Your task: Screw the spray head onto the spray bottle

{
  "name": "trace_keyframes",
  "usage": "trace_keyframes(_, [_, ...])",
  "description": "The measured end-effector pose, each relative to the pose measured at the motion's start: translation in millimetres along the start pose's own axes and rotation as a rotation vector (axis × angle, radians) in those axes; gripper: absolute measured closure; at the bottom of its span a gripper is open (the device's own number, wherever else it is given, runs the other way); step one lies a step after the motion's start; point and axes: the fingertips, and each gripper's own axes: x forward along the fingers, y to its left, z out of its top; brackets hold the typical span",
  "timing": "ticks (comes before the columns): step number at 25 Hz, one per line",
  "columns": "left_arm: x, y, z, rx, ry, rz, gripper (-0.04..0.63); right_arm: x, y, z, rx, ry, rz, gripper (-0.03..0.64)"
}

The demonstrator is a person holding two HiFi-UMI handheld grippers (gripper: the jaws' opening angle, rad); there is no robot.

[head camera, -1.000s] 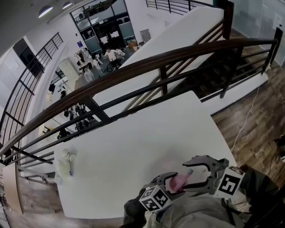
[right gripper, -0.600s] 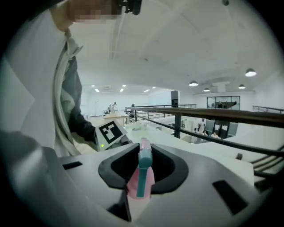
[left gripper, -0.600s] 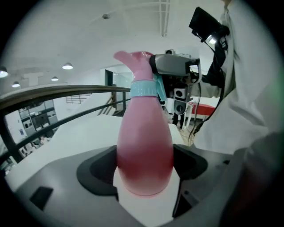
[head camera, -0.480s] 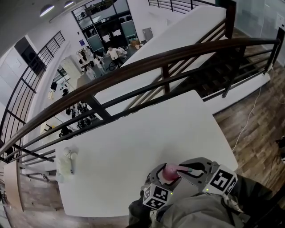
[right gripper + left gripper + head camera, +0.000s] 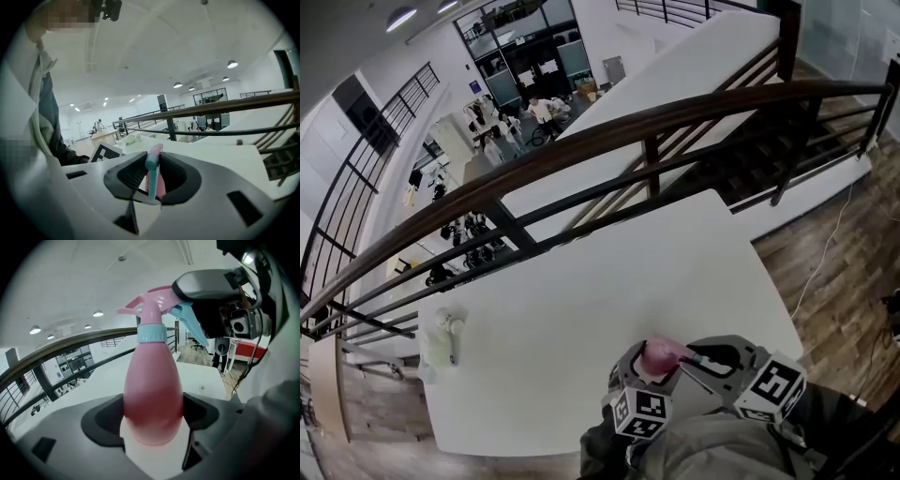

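left gripper view: bottle (image 5: pixel 152 399) between jaws

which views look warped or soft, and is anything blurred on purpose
Head view: strong fisheye, the railing bows across the frame. Left gripper view: the pink bottle looms close and slightly soft. Right gripper view: round black vignette, with mosaic patches at upper left.
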Motion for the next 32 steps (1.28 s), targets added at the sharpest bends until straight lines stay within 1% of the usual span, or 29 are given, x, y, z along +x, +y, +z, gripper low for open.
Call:
trace_keyframes(2, [0.4,-1.1,-1.1,-0.029,-0.004,-0.014,0.204,-9.5,0.4,1.8,-0.035,-0.018,-0.017,0.557])
trace_keyframes(4, [-0.6,-0.5,-1.4,-0.054,-0.01,-0.023,0.204,-16.7,-6.8,4.5,0.003,-0.06,-0.028,0.552])
trace_keyframes(6, [-1.6,-2.0,-0.5,-0.052,-0.013,-0.033,0.204,-14.3,-6.6,-3.2,0.072,-0.048,0.013,0.535])
trace_keyframes(7, [-1.6,-3.3,0.0,-0.051,-0.013,-0.037,0.204,-11.2,-2.0,-9.1,0.083,-0.026,0.041,0.535])
trace_keyframes(10, [-0.6,-4.7,-1.5,-0.052,0.001,-0.039,0.204,-6.4,13.7,-17.4,0.067,0.006,0.091,0.52])
trace_keyframes(14, [-0.6,-2.6,-9.4,-0.073,0.043,-0.045,0.209,4.9,41.2,-22.5,0.097,0.026,0.173,0.52])
trace_keyframes(16, [-1.1,-2.6,-8.0,-0.082,0.041,-0.059,0.209,9.5,51.8,-23.1,0.1,0.026,0.205,0.518])
trace_keyframes(18, [-2.3,-5.8,-7.3,-0.068,0.048,-0.081,0.209,5.5,52.6,-18.6,0.061,0.029,0.209,0.511])
trace_keyframes(19, [-2.9,-8.4,-9.3,-0.051,0.065,-0.094,0.209,1.1,49.4,-15.7,0.027,0.037,0.199,0.511])
trace_keyframes(22, [-3.7,-13.3,-20.5,0.015,0.135,-0.116,0.209,-6.0,40.4,-14.3,-0.114,0.1,0.144,0.509])
trace_keyframes(23, [-3.3,-12.9,-23.2,0.027,0.15,-0.112,0.209,-4.5,39.5,-15.8,-0.154,0.12,0.119,0.495])
trace_keyframes(24, [-2.7,-11.1,-24.7,0.028,0.157,-0.1,0.209,-2.1,38.1,-16.6,-0.167,0.123,0.092,0.466])
trace_keyframes(25, [-2.4,-8.3,-25.5,0.022,0.158,-0.083,0.209,0.4,35.6,-16.8,-0.148,0.107,0.069,0.453])
trace_keyframes(27, [-2.9,-2.4,-26.5,-0.005,0.154,-0.048,0.209,3.1,25.6,-16.6,-0.032,0.054,0.031,0.459])
trace_keyframes(29, [-3.8,0.9,-25.6,-0.04,0.142,-0.025,0.21,3.1,11.6,-15.1,0.091,0.017,-0.02,0.557])
trace_keyframes(30, [-3.4,1.0,-24.4,-0.056,0.137,-0.019,0.211,3.3,8.2,-13.9,0.134,0.015,-0.033,0.557])
trace_keyframes(32, [-1.2,-0.4,-22.8,-0.074,0.134,-0.016,0.212,4.3,10.9,-13.2,0.193,0.025,-0.022,0.555])
